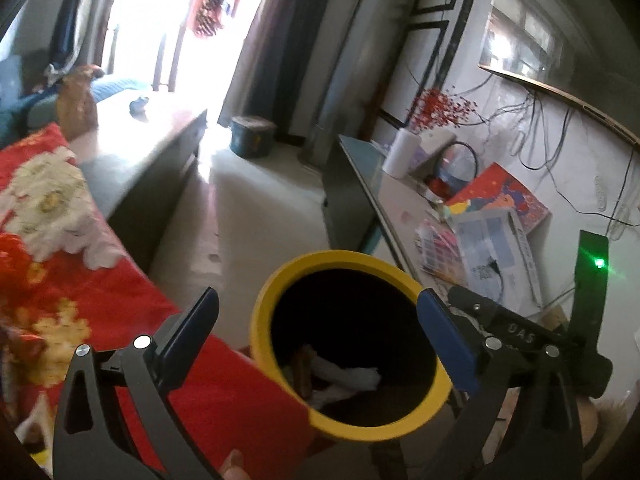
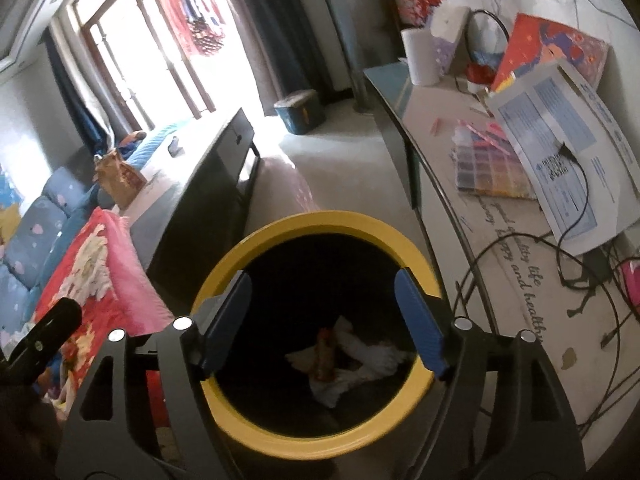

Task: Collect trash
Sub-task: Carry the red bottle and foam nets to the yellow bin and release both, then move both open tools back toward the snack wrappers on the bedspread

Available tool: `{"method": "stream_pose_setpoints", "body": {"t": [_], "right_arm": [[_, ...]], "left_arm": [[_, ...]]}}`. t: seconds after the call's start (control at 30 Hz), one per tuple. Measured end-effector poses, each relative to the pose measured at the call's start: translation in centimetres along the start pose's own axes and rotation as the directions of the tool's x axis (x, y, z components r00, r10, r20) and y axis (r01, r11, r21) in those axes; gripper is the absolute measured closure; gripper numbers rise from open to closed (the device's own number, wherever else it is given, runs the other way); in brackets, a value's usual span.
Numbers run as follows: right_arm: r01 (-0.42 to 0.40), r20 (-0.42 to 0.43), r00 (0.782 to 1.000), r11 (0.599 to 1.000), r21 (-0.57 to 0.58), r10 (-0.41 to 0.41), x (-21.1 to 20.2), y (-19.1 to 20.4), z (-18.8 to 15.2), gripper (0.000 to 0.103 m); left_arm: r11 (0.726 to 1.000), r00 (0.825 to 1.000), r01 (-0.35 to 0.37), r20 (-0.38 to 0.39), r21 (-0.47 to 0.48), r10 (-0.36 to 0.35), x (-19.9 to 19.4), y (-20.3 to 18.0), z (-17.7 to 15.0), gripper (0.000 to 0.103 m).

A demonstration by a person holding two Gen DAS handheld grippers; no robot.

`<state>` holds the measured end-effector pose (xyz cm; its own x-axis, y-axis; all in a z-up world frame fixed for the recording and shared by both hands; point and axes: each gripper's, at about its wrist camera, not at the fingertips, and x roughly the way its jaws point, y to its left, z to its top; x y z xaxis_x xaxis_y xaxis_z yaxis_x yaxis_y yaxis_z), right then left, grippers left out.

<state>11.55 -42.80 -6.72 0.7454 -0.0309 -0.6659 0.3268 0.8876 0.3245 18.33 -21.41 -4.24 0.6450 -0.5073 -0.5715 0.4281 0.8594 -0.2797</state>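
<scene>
Yellow trash bin (image 2: 320,436) with black interior sits lower centre of both wrist views, on the floor between a red floral blanket (image 1: 80,300) at left and a glass-topped desk (image 2: 460,240) at right. Inside the bin at the bottom: crumpled white tissue (image 2: 376,356) and a small brown-orange item (image 2: 325,354), too dim to identify

Right gripper (image 2: 326,320) hangs directly over the bin mouth, jaws spread wide, blue pads facing each other, nothing between them but the view down into the bin

Left gripper (image 1: 320,332) jaws fully spread, straddling the bin's upper rim in frame; left pad over the blanket, right pad over the bin's right rim. Empty, not gripping anything. Cannot tell whether the right pad touches the rim

A fingertip (image 1: 232,466) shows at bottom edge of the left view

Desk at right carries a white paper roll (image 2: 420,56), a colour swatch chart (image 2: 492,168), a printed blue-white sheet (image 2: 568,152), a red painted picture (image 2: 552,48) and black cables (image 2: 540,280)

Upper left: bright window (image 2: 152,52), dark low cabinet (image 2: 208,184), brown paper bag (image 2: 118,178); teal box (image 2: 298,110) on the floor near the curtain
</scene>
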Motion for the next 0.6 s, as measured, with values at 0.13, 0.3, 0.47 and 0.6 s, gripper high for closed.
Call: {"method": "stream_pose_setpoints", "body": {"t": [0.13, 0.3, 0.47, 0.6], "right_arm": [[-0.025, 0.017, 1.0, 0.999, -0.031, 0.026, -0.7, 1.4, -0.1, 0.031], [-0.074, 0.011, 0.997, 0.994, -0.083, 0.075, -1.4, 3.6, -0.5, 0.027], [-0.115, 0.003, 0.993, 0.983, -0.142, 0.116, -2.0, 5.8, -1.3, 0.026], [-0.155, 0.001, 0.987, 0.97, -0.187, 0.158, -2.6, 7.7, -1.9, 0.025]], "left_arm": [[0.999, 0.998, -0.044, 0.042, -0.003, 0.044, -2.2, 1.2, 0.1, 0.007], [0.997, 0.993, -0.079, 0.09, -0.019, 0.08, -4.5, 2.6, 0.5, 0.007], [0.993, 0.985, -0.105, 0.131, -0.061, 0.112, -6.7, 4.4, 0.6, 0.007], [0.989, 0.978, -0.129, 0.157, -0.071, 0.139, -8.1, 5.4, 0.5, 0.007]]}}
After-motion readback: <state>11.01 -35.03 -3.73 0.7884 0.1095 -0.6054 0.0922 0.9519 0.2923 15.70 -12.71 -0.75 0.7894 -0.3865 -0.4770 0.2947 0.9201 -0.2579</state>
